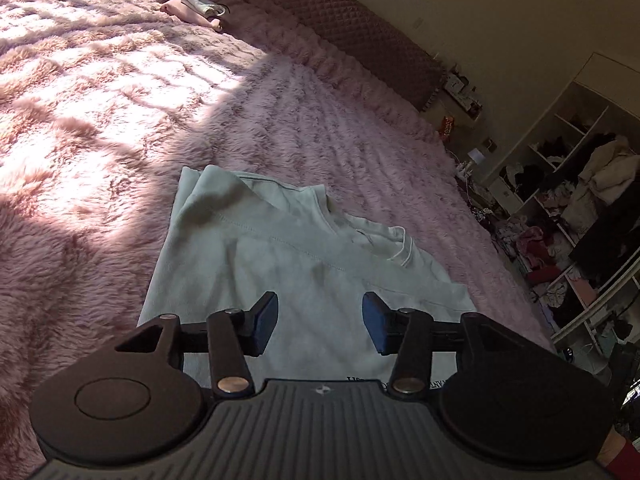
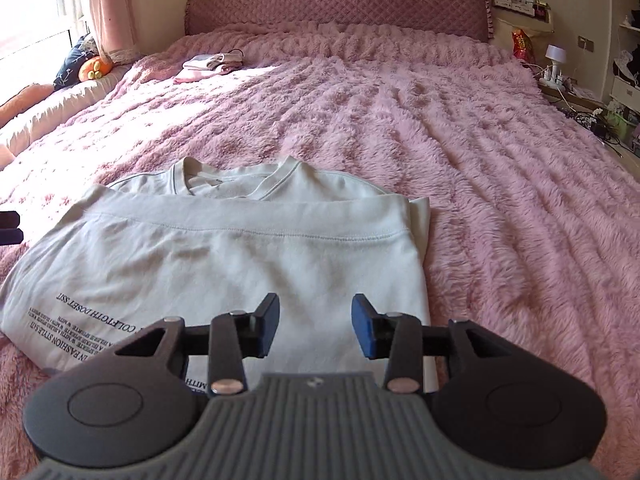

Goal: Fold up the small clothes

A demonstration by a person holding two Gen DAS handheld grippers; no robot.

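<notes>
Hand-held grippers, left (image 1: 320,322) and right (image 2: 315,326), hover spread, empty, over folded T-shirt (image 2: 224,252).

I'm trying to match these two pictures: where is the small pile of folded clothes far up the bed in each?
Left wrist view: folded clothes at top, left of centre, by the headboard.
Right wrist view: folded clothes upper left, below the headboard.
Shared landmark: the pale T-shirt in the foreground.
</notes>
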